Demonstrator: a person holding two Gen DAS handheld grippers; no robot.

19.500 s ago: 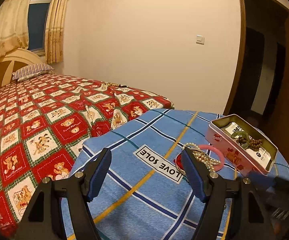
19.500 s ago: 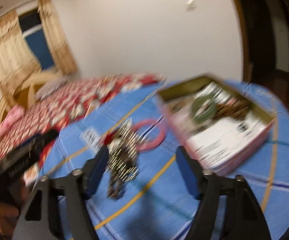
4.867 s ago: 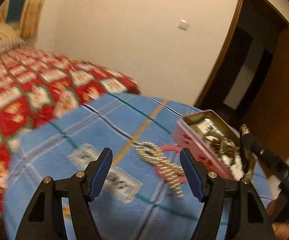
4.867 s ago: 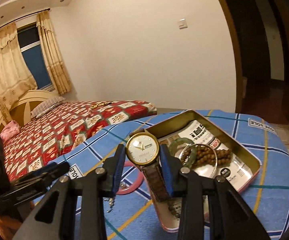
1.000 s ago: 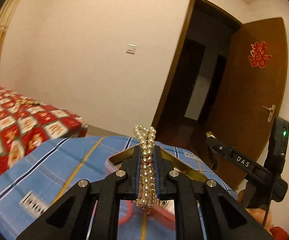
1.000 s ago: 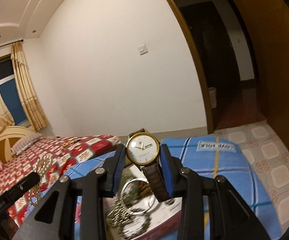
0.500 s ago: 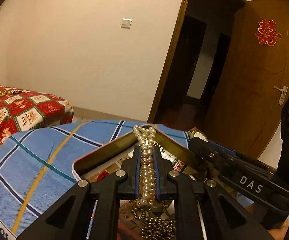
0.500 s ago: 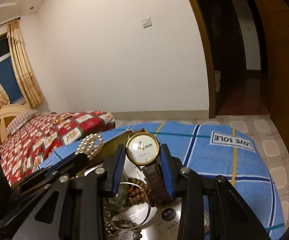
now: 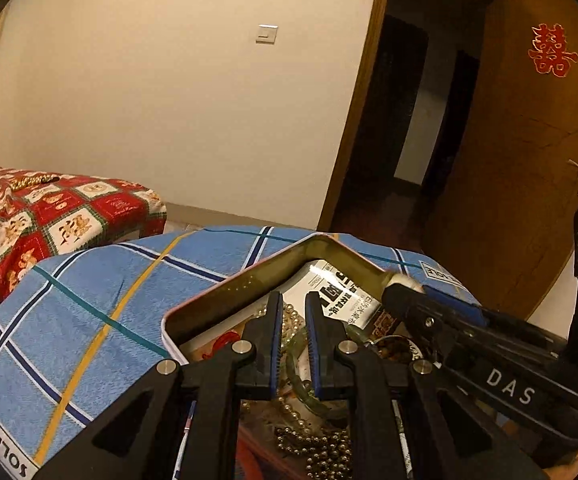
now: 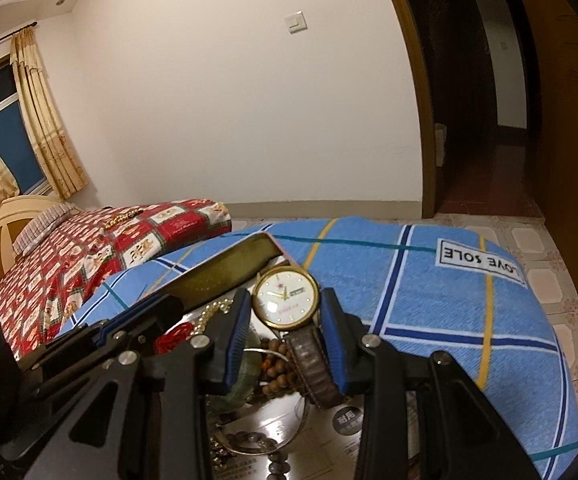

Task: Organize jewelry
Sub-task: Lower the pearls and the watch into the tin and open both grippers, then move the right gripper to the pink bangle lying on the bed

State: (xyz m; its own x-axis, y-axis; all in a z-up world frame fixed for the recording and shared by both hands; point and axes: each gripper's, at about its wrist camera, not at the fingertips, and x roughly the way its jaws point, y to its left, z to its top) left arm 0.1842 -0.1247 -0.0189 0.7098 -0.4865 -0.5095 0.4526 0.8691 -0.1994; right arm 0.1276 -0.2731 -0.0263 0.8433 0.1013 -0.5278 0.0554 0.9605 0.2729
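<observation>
An open pink tin (image 9: 249, 284) stands on the blue plaid cloth and holds beads, a green bangle and other jewelry. My left gripper (image 9: 291, 312) hovers over the tin, its jaws slightly apart and empty; the pearl necklace (image 9: 289, 322) lies in the tin below it. My right gripper (image 10: 285, 312) is shut on a gold watch (image 10: 287, 300) with a brown strap, held over the tin (image 10: 225, 268). The right gripper also shows at the right of the left wrist view (image 9: 403, 290).
The blue plaid cloth (image 9: 89, 280) covers a round table. A bed with a red patterned cover (image 9: 49, 208) lies to the left. An open wooden door (image 9: 529, 160) and a dark doorway stand behind.
My left gripper has opened a little and the pearl necklace has dropped out of it into the tin. My right gripper has come lower over the tin, still holding the watch.
</observation>
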